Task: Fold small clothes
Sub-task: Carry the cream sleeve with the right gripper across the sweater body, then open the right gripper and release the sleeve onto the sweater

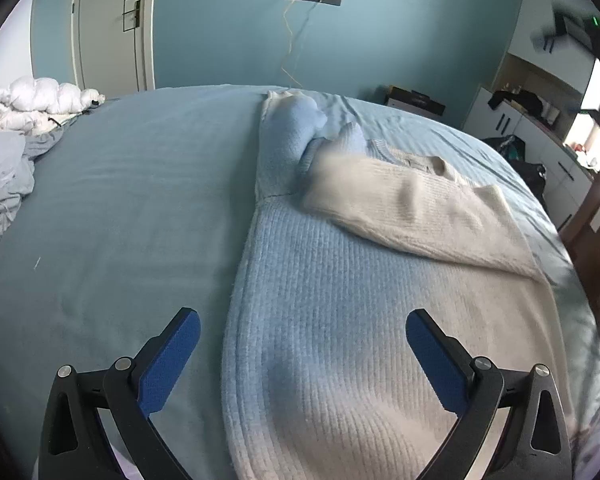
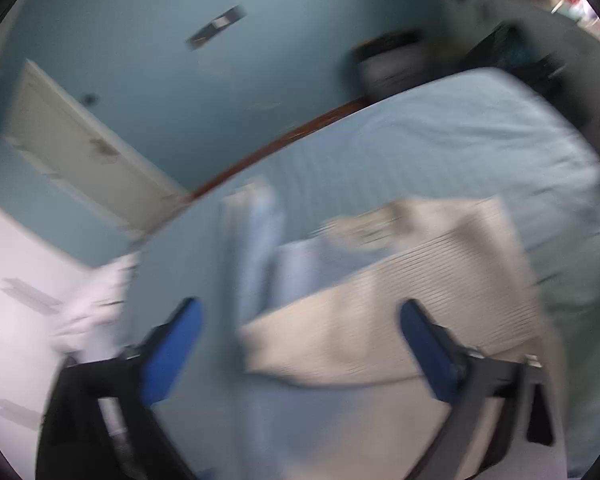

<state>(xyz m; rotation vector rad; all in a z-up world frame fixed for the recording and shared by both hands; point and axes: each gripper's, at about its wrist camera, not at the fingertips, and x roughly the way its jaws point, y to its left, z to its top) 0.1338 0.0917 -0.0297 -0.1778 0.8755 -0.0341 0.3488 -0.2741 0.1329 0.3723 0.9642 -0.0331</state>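
Note:
A ribbed knit sweater point(image 1: 331, 320), pale blue fading to cream, lies flat on the bed. Its cream sleeve point(image 1: 415, 208) is folded across the chest, and its blue sleeve point(image 1: 288, 140) is bunched near the far end. My left gripper point(image 1: 301, 328) hovers open over the sweater's near hem, nothing between its blue pads point(image 1: 172, 356). In the blurred right wrist view the same sweater point(image 2: 399, 308) shows its cream sleeve across the body. My right gripper point(image 2: 300, 320) is open above it, holding nothing.
The blue bed sheet point(image 1: 120, 208) stretches wide to the left of the sweater. Crumpled white bedding point(image 1: 32, 104) and grey cloth point(image 1: 0, 184) sit at the left edge. Cabinets and dark bags point(image 1: 515, 148) stand past the bed's right side. A wooden bed rim point(image 2: 284, 140) borders the far edge.

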